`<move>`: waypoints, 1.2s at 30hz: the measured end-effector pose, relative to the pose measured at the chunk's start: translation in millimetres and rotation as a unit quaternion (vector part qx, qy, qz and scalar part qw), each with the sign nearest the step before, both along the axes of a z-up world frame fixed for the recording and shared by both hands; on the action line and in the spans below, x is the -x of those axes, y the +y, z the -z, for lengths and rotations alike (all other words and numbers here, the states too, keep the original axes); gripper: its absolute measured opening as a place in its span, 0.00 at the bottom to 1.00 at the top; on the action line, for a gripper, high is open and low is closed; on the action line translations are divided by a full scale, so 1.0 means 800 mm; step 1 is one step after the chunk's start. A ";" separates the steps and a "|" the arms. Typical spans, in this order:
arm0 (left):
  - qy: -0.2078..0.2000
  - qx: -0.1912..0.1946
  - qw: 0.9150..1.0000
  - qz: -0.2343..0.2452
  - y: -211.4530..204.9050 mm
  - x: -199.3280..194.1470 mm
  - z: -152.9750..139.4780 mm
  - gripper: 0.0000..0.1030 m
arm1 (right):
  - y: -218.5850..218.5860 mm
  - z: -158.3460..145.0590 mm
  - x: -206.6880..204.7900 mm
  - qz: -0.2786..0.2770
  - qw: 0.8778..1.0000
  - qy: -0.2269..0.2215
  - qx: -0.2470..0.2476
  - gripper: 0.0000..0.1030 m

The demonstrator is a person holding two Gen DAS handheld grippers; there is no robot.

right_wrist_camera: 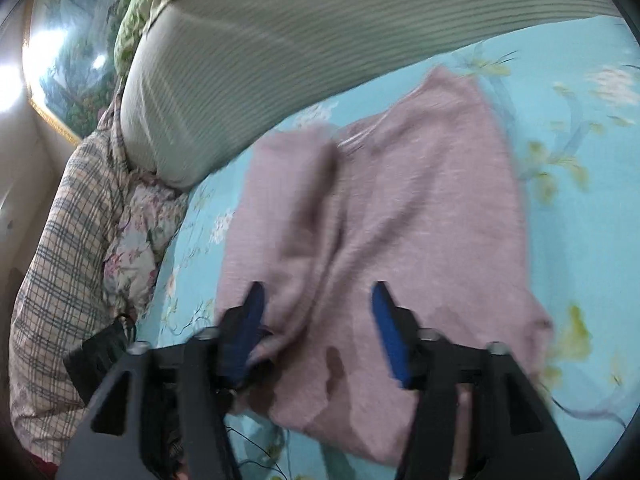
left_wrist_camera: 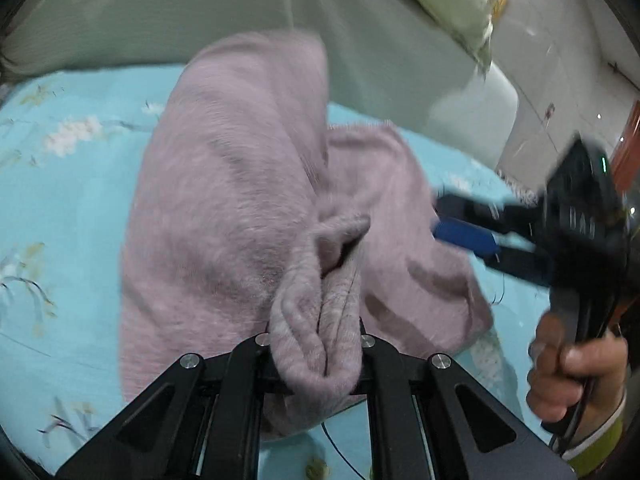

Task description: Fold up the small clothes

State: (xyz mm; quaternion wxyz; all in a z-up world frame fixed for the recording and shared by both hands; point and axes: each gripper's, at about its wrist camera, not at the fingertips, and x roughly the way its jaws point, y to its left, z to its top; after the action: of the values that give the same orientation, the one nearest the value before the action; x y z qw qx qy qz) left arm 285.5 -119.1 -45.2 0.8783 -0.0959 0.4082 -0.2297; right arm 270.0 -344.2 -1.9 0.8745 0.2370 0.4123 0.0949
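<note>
Mauve knit garment point(left_wrist_camera: 240, 184) is lying on bed point(left_wrist_camera: 60, 220); left gripper point(left_wrist_camera: 316, 340) is clenching its bunched edge, right gripper point(right_wrist_camera: 318, 320) is hovering, jaws apparently spread.

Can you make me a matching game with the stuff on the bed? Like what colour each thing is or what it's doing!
Things:
1. sweater
2. bedsheet
3. left tool
4. right tool

States:
A. open, blue pads apart
B. turquoise with flowers
C. shut on a bunched bit of knit
D. pinkish-purple, lying crumpled

Pairs: 1-D, 2-B, 3-C, 4-A
</note>
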 end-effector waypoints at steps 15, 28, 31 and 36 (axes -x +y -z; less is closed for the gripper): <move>-0.009 0.020 1.000 0.005 0.016 0.018 -0.018 0.08 | 0.026 0.040 -0.136 -0.025 0.999 0.037 -0.029 0.18; -0.036 0.050 0.996 0.072 -0.080 0.017 -0.070 0.08 | -0.067 -0.048 -0.075 0.030 0.997 -0.056 0.053 0.13; -0.015 0.048 0.995 0.091 -0.110 0.010 -0.053 0.08 | -0.095 -0.022 -0.070 0.053 0.996 -0.025 0.061 0.13; 0.023 0.042 0.994 0.100 -0.134 0.004 -0.020 0.08 | -0.110 -0.005 -0.058 0.060 0.997 -0.021 0.052 0.13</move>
State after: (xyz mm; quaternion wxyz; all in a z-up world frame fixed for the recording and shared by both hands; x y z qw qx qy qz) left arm 282.5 -226.1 -28.9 0.8364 -0.0963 0.4261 -0.3309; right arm 316.7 -432.3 2.3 0.8982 0.2135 0.3834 0.0251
